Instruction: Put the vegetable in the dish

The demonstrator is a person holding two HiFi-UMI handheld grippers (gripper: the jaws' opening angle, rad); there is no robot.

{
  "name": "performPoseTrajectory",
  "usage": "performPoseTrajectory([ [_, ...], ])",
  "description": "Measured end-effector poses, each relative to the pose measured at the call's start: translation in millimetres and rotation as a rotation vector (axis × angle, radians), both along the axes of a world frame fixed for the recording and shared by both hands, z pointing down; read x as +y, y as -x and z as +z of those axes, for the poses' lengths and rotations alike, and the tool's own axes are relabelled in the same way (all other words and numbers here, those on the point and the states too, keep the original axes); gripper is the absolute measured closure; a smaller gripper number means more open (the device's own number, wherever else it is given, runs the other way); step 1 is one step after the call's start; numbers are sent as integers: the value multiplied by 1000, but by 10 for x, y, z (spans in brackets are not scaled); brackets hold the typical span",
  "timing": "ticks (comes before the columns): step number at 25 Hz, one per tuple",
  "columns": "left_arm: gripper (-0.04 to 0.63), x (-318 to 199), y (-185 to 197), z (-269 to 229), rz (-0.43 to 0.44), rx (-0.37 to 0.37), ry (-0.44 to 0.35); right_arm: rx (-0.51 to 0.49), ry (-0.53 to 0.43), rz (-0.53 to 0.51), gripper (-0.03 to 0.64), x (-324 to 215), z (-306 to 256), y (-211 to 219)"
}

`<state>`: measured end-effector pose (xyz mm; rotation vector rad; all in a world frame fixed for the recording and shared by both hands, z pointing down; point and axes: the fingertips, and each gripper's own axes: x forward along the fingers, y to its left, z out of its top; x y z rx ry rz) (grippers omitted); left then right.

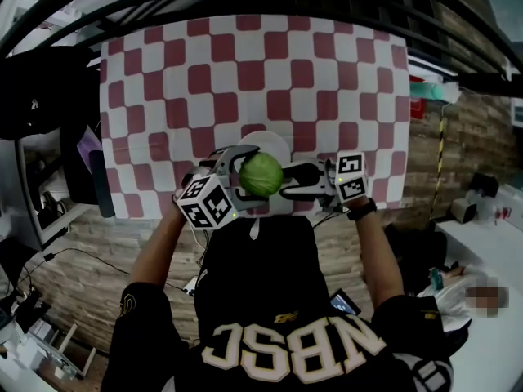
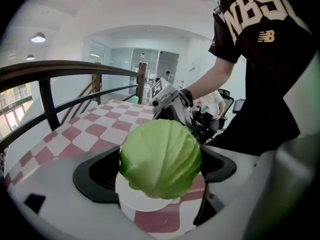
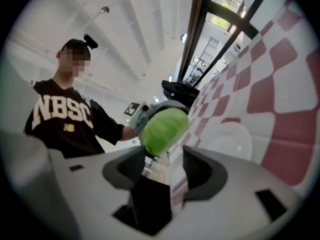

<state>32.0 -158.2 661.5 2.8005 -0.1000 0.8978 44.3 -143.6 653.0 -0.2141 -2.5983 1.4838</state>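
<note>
Currently the cabbage [image 1: 261, 175] is clamped between the 2 jaws of your left gripper [image 2: 159, 170]. It hangs over the near part of the white dish [image 1: 274, 143]; no view settles whether it touches the dish. Your right gripper [image 3: 165, 176] is just right of the cabbage and pointed at it, with its jaws apart and nothing between them. The dish rests near the near edge of the red-and-white checkered cloth [image 1: 245, 64]. Your 2 hands hold the grippers close together.
</note>
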Motion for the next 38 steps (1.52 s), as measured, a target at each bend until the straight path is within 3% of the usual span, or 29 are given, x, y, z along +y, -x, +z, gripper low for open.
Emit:
performPoseTrajectory([
  [3, 91, -65, 41, 150, -86, -51, -23, 137, -97, 146, 393, -262, 82, -225],
  [7, 92, -133, 4, 451, -175, -170, -60, 219, -215, 293, 393, -517, 11, -334],
  [11, 101, -172, -80, 639, -223, -254, -111, 237, -282, 337, 393, -583, -75, -283],
  [15, 107, -262, -117, 683, -284, -267, -115, 208, -284, 387, 393, -612, -143, -258],
  [26, 104, -177, 77, 1045, -315, -360, -89, 235, -326, 438, 393, -685, -320, -201],
  [31, 104, -325, 84, 717, -412, -269, -71, 216, -403, 503, 393, -788, -682, -20],
  [34, 104, -494, 150, 251, -518, -168, -103, 291, -468, 564, 393, -810, -853, 69],
  [38, 106, -584, 235, -417, -603, -20, -73, 366, -503, 680, 397, -823, -1097, 215],
])
